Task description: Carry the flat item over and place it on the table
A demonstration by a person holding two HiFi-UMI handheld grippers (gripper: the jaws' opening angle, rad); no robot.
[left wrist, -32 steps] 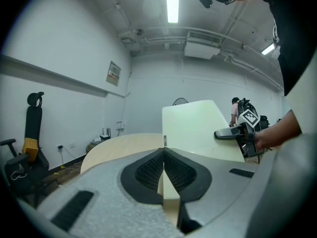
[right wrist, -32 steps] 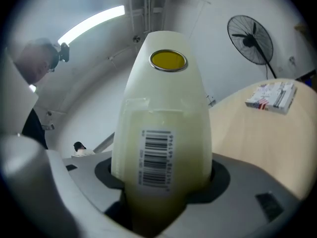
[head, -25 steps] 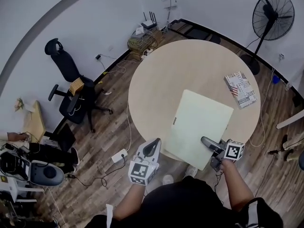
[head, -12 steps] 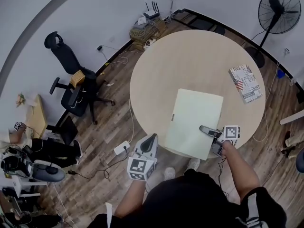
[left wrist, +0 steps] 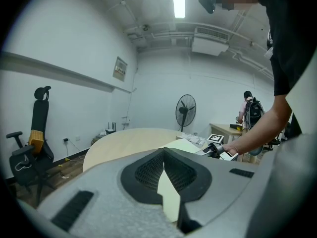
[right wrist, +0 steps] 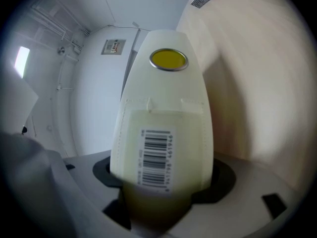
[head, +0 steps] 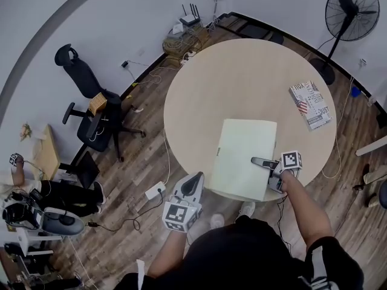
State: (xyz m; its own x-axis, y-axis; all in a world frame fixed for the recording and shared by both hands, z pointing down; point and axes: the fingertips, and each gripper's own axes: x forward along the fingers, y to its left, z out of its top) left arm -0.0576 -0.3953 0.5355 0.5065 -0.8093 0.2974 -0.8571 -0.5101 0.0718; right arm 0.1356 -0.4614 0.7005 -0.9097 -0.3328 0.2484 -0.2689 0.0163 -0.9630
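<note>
A flat pale yellow-green board [head: 242,153] lies on the round beige table [head: 242,77], its near edge over the table's front rim. My right gripper [head: 265,170] is at the board's near right corner, one jaw above and one below. In the right gripper view the board [right wrist: 166,108], with a barcode label and a yellow eyelet, fills the space between the jaws, which are opening. My left gripper [head: 193,185] hangs off the table at the front left over the floor, shut and empty. Its closed tips [left wrist: 163,151] point towards the table.
A printed magazine [head: 310,104] lies at the table's right edge. A standing fan [head: 351,8] is at the back right and a black office chair [head: 91,113] at the left. Cables and a white power strip [head: 152,191] lie on the wooden floor.
The board has swung a little and slid further onto the table with the right gripper at its corner. The left gripper has hardly moved.
</note>
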